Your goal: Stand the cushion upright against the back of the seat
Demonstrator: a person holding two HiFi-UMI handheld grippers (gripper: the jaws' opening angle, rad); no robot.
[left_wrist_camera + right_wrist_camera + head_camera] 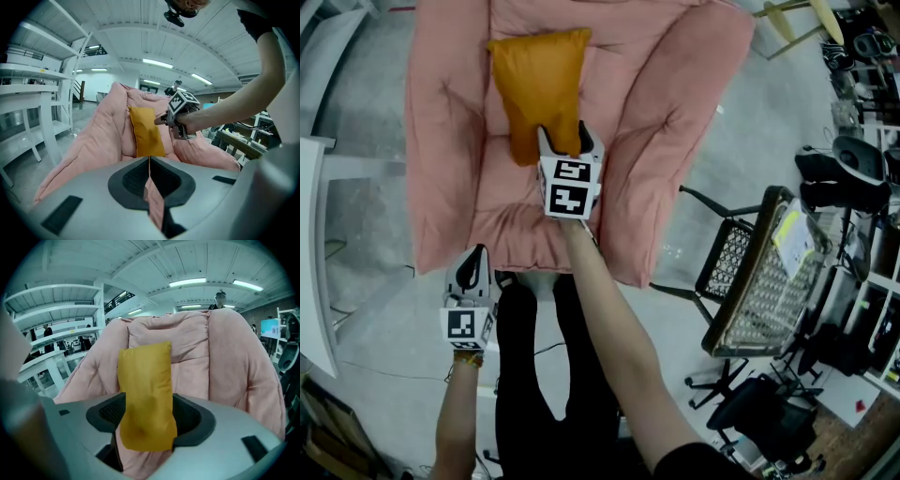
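Observation:
A yellow cushion (539, 80) stands on end on the pink padded seat (656, 112), its top leaning towards the seat's back. My right gripper (562, 142) is shut on the cushion's lower end, which bunches narrow between the jaws. In the right gripper view the cushion (143, 385) fills the gap between the jaws of that gripper (145, 416), with the seat's back (183, 333) behind. My left gripper (472, 261) is shut and empty, low at the seat's front left corner. In the left gripper view the left gripper (150, 163) faces the cushion (146, 133) and the right gripper (159, 121).
A white table (314, 234) stands at the left. A black wire-mesh chair (759, 281) and office chairs (853, 178) crowd the right side. The person's legs in black (544, 375) stand in front of the seat. White shelving (33, 93) is to the left.

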